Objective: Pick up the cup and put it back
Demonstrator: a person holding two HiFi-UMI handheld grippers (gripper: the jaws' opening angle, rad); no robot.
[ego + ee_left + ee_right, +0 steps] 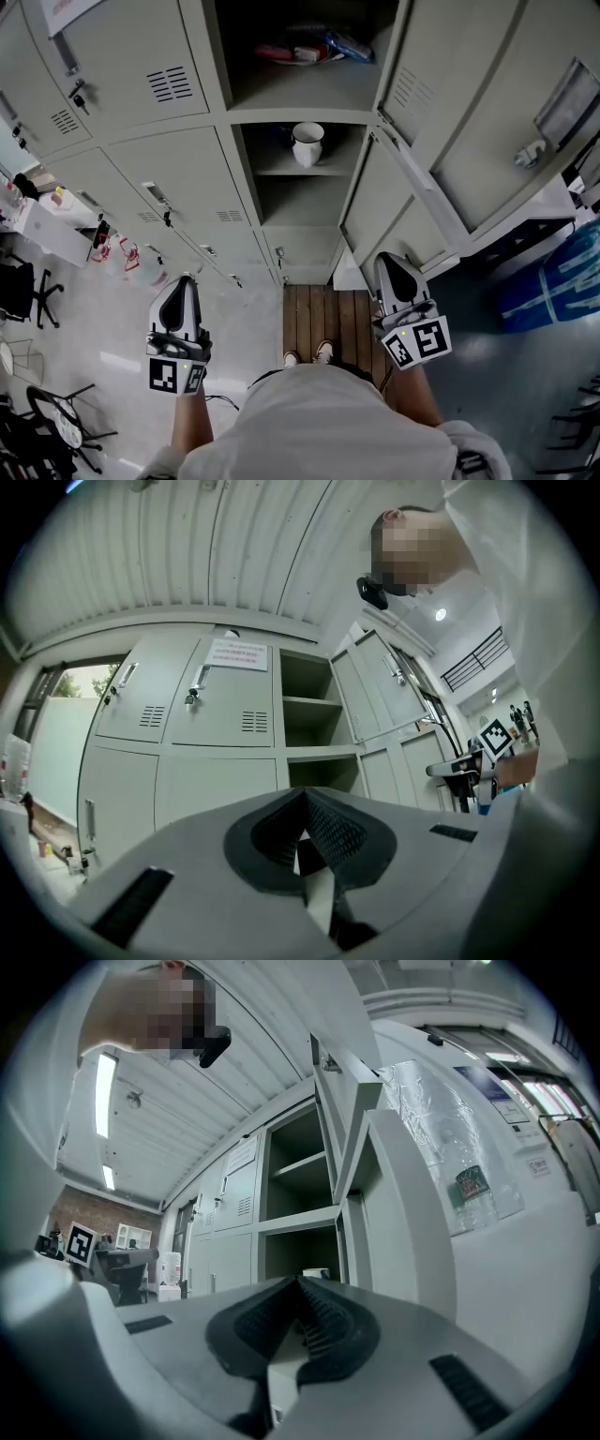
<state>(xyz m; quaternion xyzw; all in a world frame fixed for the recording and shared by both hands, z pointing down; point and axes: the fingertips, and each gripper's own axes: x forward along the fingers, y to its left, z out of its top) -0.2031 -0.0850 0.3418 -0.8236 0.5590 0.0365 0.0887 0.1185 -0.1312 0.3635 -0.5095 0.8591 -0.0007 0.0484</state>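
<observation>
Straight ahead of me rose the grey bank of lockers (pixel 169 159), most of its vented doors closed, with one column standing open and its doors (pixel 487 122) swung out to my right. Below that column a strip of dark wooden boards (pixel 328 314) ran along the floor, and the toes of my shoes (pixel 307 356) rested at its near end. Off to my left, on the pale floor, stood a black office chair (pixel 23 291). I held the left gripper (pixel 185 278) out in front of the closed doors, left of the open column, with its jaws shut, pad against pad. The right gripper (pixel 386 258) I held beside the boards, close to the lower open door, and its jaws were likewise pressed together. The cup (pixel 307 143), white with a dark rim, stood upright on the middle shelf of the open column, near the front edge and well apart from both grippers. On the shelf above it lay a few red and blue packets (pixel 309 49), too small for me to make out.
</observation>
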